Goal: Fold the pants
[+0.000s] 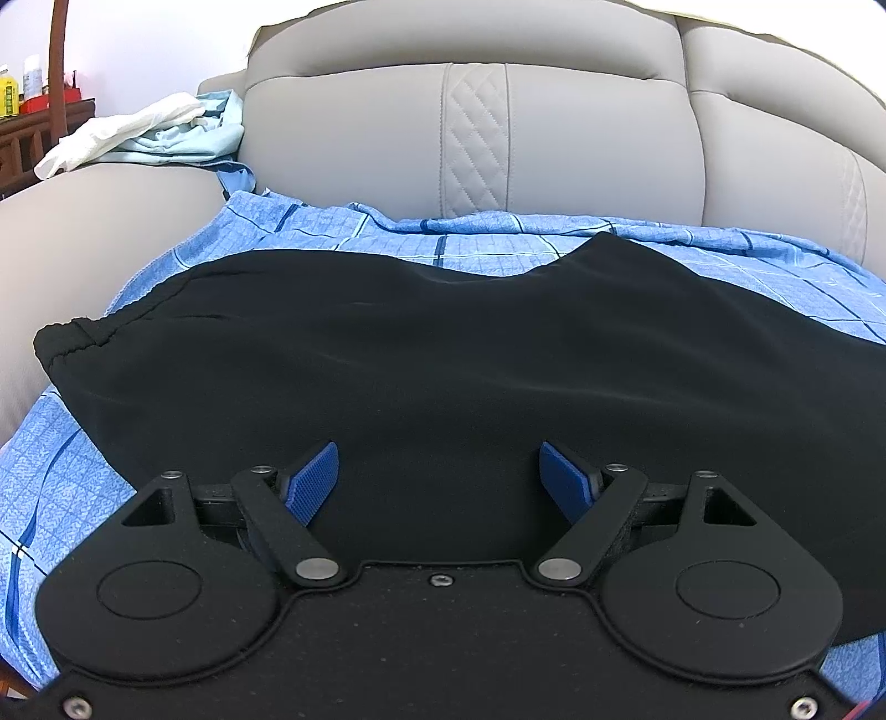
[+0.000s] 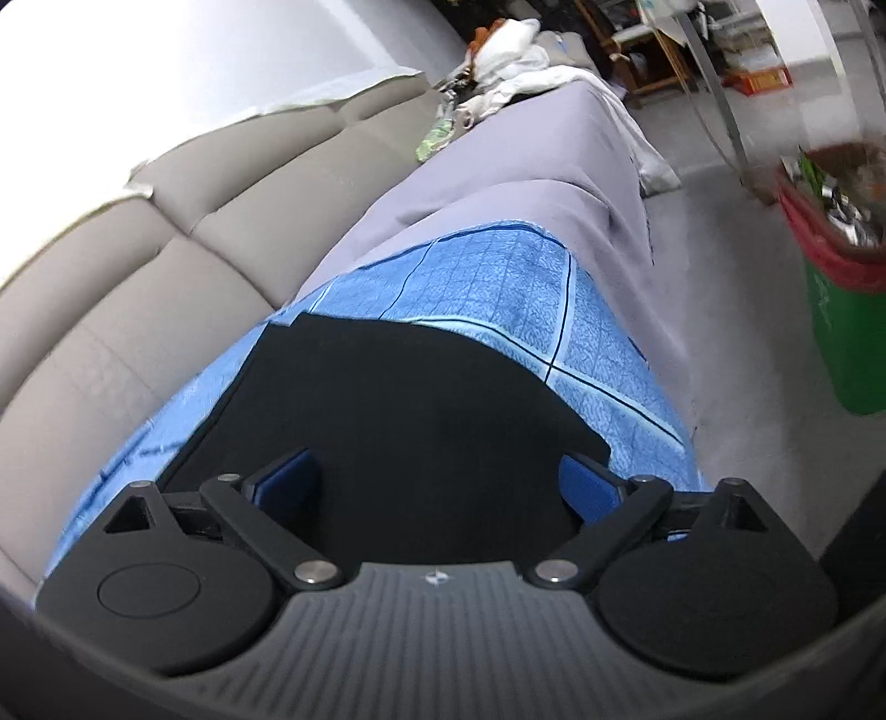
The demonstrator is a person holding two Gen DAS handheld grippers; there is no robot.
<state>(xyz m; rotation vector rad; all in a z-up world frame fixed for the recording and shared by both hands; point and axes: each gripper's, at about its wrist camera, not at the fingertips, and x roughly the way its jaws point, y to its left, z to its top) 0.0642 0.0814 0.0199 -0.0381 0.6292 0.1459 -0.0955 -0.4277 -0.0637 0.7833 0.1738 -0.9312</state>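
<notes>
Black pants [image 1: 443,360] lie spread across a blue checked blanket [image 1: 498,243] on a grey sofa seat. Their gathered waistband [image 1: 72,338] is at the left in the left wrist view. My left gripper [image 1: 440,476] is open, its blue pads [image 1: 315,482] wide apart just above the near part of the pants. In the right wrist view the pants [image 2: 398,399] show as a flat black panel with a straight far edge. My right gripper [image 2: 440,482] is open over that panel, holding nothing.
The sofa backrest [image 1: 470,111] rises behind the blanket. White and pale-blue clothes [image 1: 155,133] lie on the left armrest. A grey cover [image 2: 526,166] extends along the sofa, with clutter [image 2: 498,50] at its far end. A green bin [image 2: 847,310] stands on the floor at right.
</notes>
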